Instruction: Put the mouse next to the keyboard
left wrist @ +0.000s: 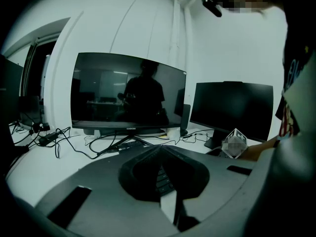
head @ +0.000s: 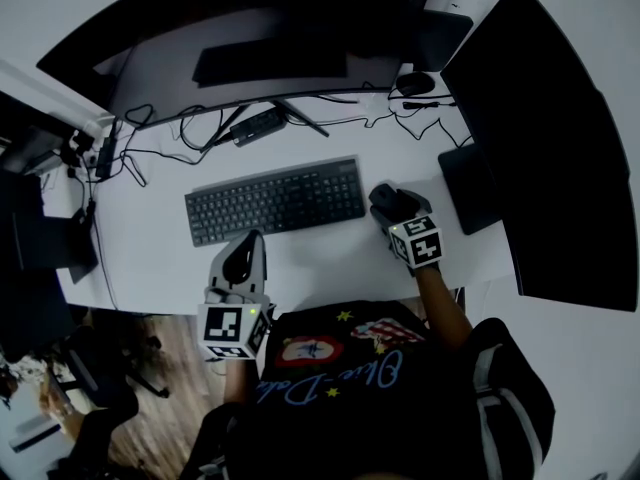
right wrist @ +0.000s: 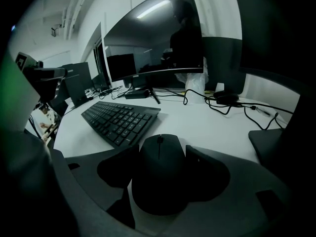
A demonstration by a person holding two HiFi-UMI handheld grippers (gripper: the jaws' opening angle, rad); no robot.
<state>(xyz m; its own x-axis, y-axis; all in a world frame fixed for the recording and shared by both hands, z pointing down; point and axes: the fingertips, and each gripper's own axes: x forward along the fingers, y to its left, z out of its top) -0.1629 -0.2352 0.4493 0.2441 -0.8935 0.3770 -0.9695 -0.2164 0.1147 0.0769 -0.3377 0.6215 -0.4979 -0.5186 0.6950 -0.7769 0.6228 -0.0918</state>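
White desk (head: 330,258) carries the keyboard (head: 276,200). Our left gripper (head: 241,256) sits before it, jaws together, empty. Our right gripper (right wrist: 159,152) clamps the mouse (right wrist: 160,181) just right of the keyboard. We judge placement nearly done; next, part the jaws.

Bench (head: 330,258): 1.
Keyboard (head: 277,200): 1.
Mouse (right wrist: 160,174): 1.
Monitors: 2, the curved monitor (left wrist: 128,90) and the side monitor (head: 545,138).
Hand-held grippers: 2, the left hand-held gripper (head: 243,246) and the right hand-held gripper (head: 390,200).
Marker cubes: 2, one per gripper.
Cables (head: 160,143): several, tangled, count unclear.
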